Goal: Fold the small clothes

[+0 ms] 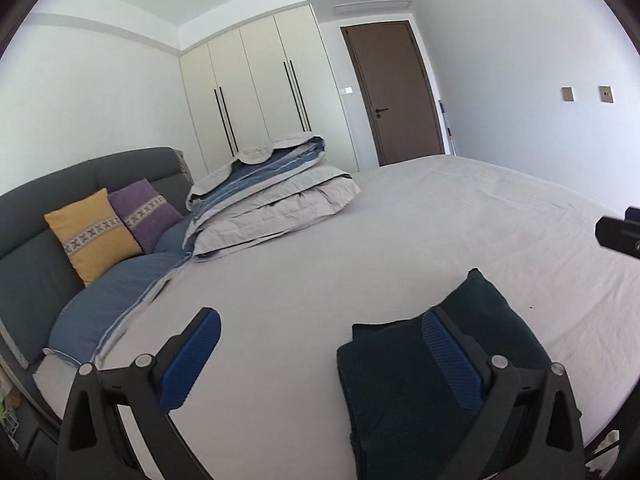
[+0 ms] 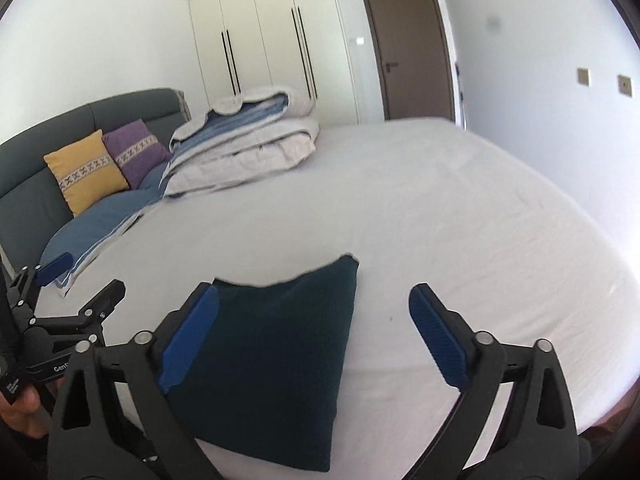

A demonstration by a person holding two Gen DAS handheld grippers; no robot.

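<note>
The dark teal knitted garment (image 2: 272, 360), folded into a flat packet, lies on the pale grey bedsheet (image 2: 460, 216) near the bed's near edge. Left gripper (image 1: 320, 360) and right gripper (image 2: 314, 334) both hang above it, jaws spread and empty, probably having let go of a finished fold.

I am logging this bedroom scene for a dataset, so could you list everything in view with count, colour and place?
Folded dark teal knit garment: one, dark teal, near edge of bed, below both grippers.
Bed with pale grey sheet: one, pale grey, fills the middle.
Folded quilt: one, beige and blue, far side of bed.
Blue pillow: one, blue, by headboard.
Yellow cushion: one, against headboard.
Purple cushion: one, beside the yellow one.
Grey padded headboard: one, left.
Cream wardrobe: one, far wall.
Brown door: one, shut, far right.
Left gripper: open, over the garment's left edge.
Right gripper: open, over the garment.
</note>
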